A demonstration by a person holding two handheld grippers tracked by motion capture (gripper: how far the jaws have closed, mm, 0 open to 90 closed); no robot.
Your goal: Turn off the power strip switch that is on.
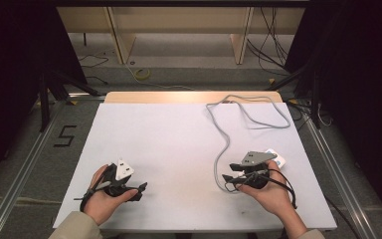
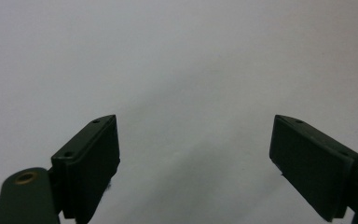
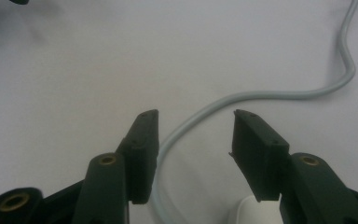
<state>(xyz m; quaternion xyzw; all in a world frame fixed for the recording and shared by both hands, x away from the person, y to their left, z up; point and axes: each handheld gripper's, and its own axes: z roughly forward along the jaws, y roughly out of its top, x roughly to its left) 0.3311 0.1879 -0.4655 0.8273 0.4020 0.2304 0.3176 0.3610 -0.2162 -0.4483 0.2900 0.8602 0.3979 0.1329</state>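
- I am looking down at the white-topped table (image 1: 179, 149), where a long grey cable (image 1: 227, 144) is lying in loose loops across the far right part and running back toward me.
- The near end of that cable is meeting a small white plug-like block with a blue mark (image 1: 277, 158), sitting just beside my right hand-held gripper (image 1: 232, 178).
- In the right gripper view, I am holding the right hand-held gripper (image 3: 195, 140) with its jaws apart, and the grey cable (image 3: 242, 98) is curving up between them on the tabletop; nothing is clamped yet.
- The white block (image 3: 251, 212) is peeking in at the bottom edge there, close under the right jaw.
- My left hand-held gripper (image 1: 138, 191) is resting low on the near left of the table, well apart from the cable; its jaws are standing wide apart over bare white surface (image 2: 182, 70).
- I am judging the job to be at its very start: the cable is still sprawled and ungripped, so pinching it, then gathering or moving it, is all left to do.
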